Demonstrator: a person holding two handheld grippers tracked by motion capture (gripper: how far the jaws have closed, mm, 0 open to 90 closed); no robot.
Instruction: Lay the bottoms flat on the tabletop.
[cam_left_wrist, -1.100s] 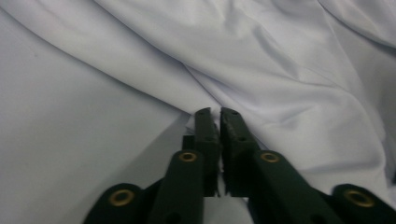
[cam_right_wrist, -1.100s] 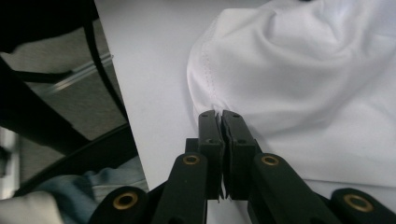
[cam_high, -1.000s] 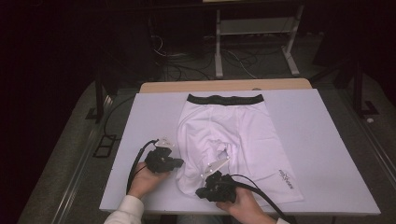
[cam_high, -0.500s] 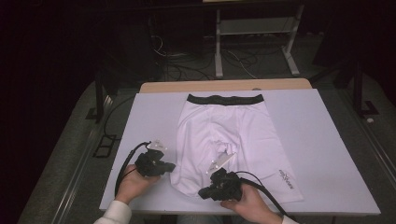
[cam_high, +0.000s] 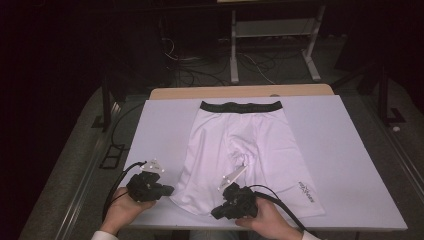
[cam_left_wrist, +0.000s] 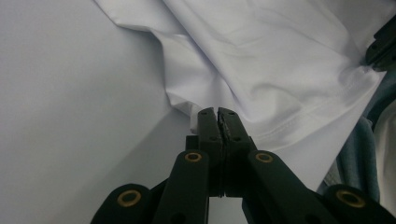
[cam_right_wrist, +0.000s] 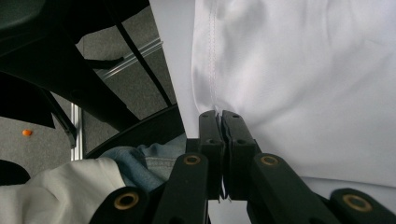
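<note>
1. White stretch fabric: the shorts (cam_high: 240, 155) lie flat on the table cover (cam_high: 350, 150), waistband at the far edge and leg hems toward me.
2. Change noted: over the last second the left gripper (cam_high: 162, 190) has slid outward along the near edge, dragging the left leg hem with it. The crumpled fold at that leg has been pulled flatter. The right gripper (cam_high: 220, 212) has barely shifted.
3. I read this as a spreading or smoothing pull, with any fold not yet begun.
4. Left gripper: jaws clenched, with a corner of the hem pinched between the tips in the left gripper view (cam_left_wrist: 218, 122). The cloth fans out ahead and to its right.
5. Right gripper: jaws clamped on the hem edge by the side seam in the right gripper view (cam_right_wrist: 219, 122). The fabric spreads ahead and to its right; the table's edge falls away at its left.
6. Between the two grippers the held leg hem runs nearly taut.
</note>
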